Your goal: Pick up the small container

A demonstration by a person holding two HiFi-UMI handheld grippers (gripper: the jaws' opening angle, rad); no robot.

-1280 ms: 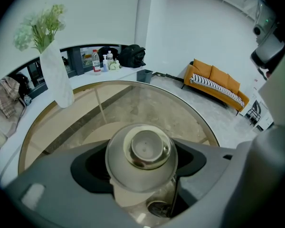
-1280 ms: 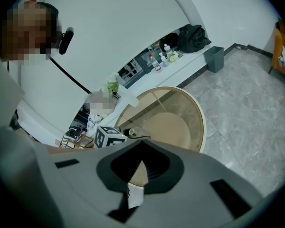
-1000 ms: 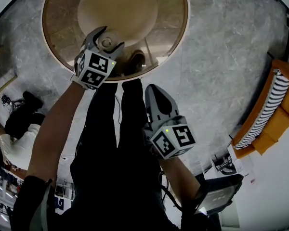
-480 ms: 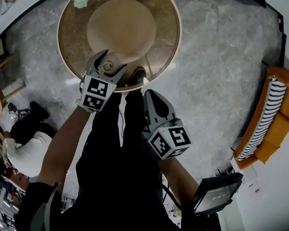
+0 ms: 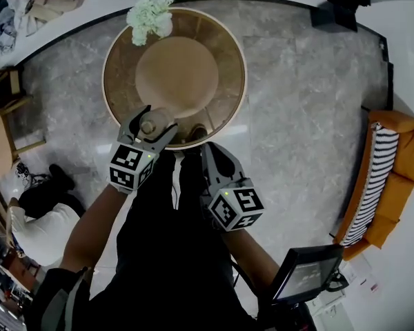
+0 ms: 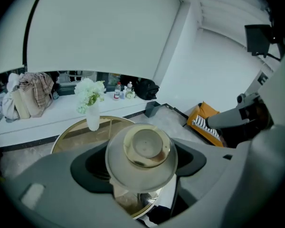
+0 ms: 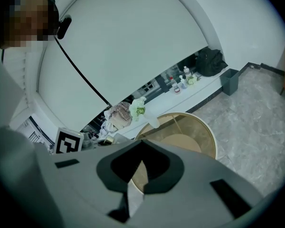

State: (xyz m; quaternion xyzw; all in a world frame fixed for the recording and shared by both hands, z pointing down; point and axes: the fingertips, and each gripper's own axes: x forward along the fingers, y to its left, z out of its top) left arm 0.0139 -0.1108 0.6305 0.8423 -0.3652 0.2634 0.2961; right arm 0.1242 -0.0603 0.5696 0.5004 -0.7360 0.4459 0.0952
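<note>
The small container (image 5: 149,124) is a round glassy pot with a gold lid (image 6: 145,148). My left gripper (image 5: 150,128) is shut on it, one jaw on each side. The container hangs above the near rim of the round glass table (image 5: 224,61). In the left gripper view it fills the middle of the picture, lid toward the camera, with the table (image 6: 71,132) far beneath it. My right gripper (image 5: 214,152) is shut and empty, held low by the person's legs, and the right gripper view shows its jaws closed (image 7: 138,175).
A white vase of pale flowers (image 5: 150,16) stands at the table's far edge. An orange sofa with a striped cushion (image 5: 386,178) is at the right, a monitor (image 5: 307,274) at the lower right. A person in white (image 5: 34,219) crouches on the floor at the left.
The view has pulled back, so the table looks smaller and farther down. My left gripper has kept hold of the container. The right gripper has stayed shut by the legs.
</note>
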